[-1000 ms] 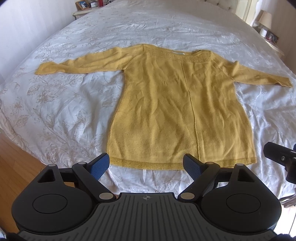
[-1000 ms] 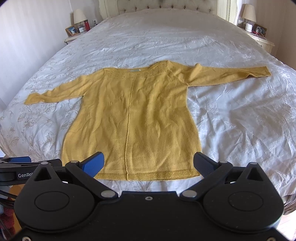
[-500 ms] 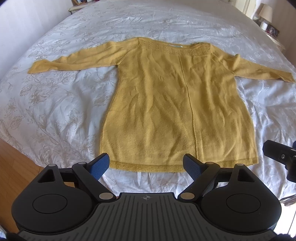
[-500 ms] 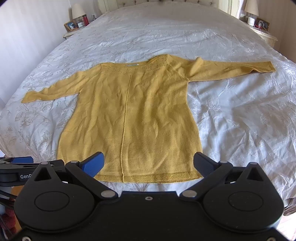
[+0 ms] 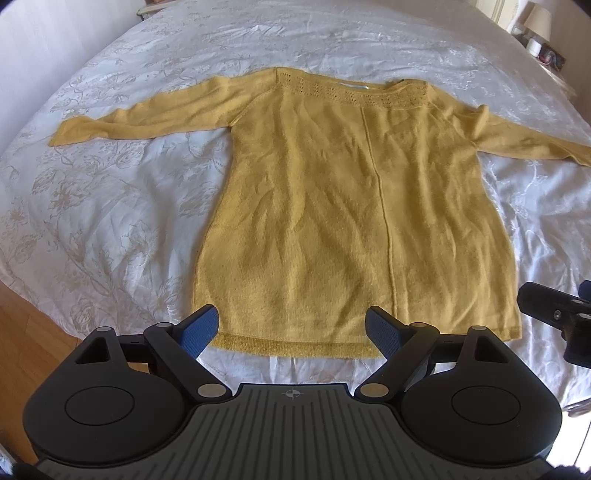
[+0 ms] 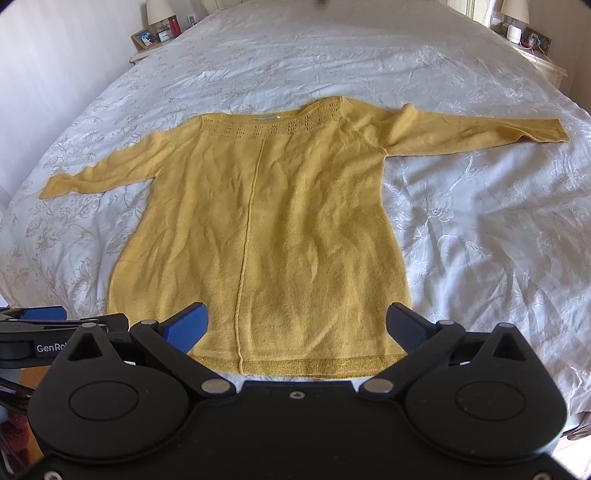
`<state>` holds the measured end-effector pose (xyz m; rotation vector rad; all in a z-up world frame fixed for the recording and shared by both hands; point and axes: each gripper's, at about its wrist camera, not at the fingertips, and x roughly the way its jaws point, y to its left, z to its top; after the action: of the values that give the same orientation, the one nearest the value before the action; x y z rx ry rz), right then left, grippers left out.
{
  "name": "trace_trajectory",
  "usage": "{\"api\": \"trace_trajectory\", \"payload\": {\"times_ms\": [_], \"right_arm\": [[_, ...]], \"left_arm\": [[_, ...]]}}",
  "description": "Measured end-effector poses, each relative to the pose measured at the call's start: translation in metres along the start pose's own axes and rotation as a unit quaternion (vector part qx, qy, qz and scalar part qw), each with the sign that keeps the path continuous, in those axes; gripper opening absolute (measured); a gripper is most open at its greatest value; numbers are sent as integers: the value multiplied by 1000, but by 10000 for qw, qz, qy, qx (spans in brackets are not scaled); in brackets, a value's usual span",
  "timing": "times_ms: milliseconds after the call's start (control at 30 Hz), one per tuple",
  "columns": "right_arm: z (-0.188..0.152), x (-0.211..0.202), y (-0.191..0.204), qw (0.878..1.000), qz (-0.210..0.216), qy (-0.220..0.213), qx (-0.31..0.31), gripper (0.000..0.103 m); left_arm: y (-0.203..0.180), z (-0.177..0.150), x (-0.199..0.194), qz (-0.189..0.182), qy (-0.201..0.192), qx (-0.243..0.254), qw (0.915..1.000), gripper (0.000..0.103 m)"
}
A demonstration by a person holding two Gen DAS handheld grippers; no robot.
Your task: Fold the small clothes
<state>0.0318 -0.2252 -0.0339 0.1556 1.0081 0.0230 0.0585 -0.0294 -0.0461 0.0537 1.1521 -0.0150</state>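
A mustard-yellow knit sweater (image 5: 332,206) (image 6: 266,229) lies flat on a white bedspread, neck away from me, both sleeves spread sideways, hem nearest. My left gripper (image 5: 291,326) hovers open over the hem's left half, its blue pads wide apart with nothing between them. My right gripper (image 6: 297,325) hovers open over the hem's right half, empty too. In the left wrist view the right gripper shows as a black piece at the right edge. In the right wrist view the left gripper pokes in at the lower left.
The white embroidered bedspread (image 5: 110,192) (image 6: 480,229) covers a wide bed. Wooden floor (image 5: 22,339) shows at lower left. Nightstands with lamps and frames stand at the far left (image 6: 155,35) and far right (image 6: 532,37).
Both grippers have moved forward and down toward the sweater's hem, so the sweater looks larger and nearer. Both pairs of jaws stay wide apart.
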Motion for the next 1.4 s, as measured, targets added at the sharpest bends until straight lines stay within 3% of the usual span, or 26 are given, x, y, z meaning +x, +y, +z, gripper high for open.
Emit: {"api": "trace_trajectory", "payload": {"times_ms": [167, 333, 433, 633, 833, 1067, 1200, 1400], "right_arm": [[5, 3, -4, 10000, 37, -54, 18, 102], [2, 11, -16, 9999, 60, -81, 37, 102], [-6, 16, -27, 9999, 22, -104, -17, 102], [-26, 31, -47, 9991, -114, -177, -356, 102], [-34, 54, -78, 9994, -218, 17, -261, 100], [-32, 86, -107, 9986, 305, 435, 11, 64], [-31, 101, -114, 9967, 480, 649, -24, 64], [-32, 116, -116, 9934, 628, 950, -146, 63]], "left_arm": [[-2, 4, 4, -17, -25, -21, 10000, 84], [-2, 3, 14, -54, -1, 31, 10000, 60], [1, -3, 22, 133, -16, 62, 9999, 46], [16, -17, 44, 3, 134, -59, 9999, 32], [24, -27, 55, -171, -102, -17, 9998, 31], [32, -34, 68, 56, -176, 4, 9998, 31], [34, -35, 73, 277, -97, 219, 9993, 31], [51, -31, 85, 442, -113, 11, 9990, 36]]}}
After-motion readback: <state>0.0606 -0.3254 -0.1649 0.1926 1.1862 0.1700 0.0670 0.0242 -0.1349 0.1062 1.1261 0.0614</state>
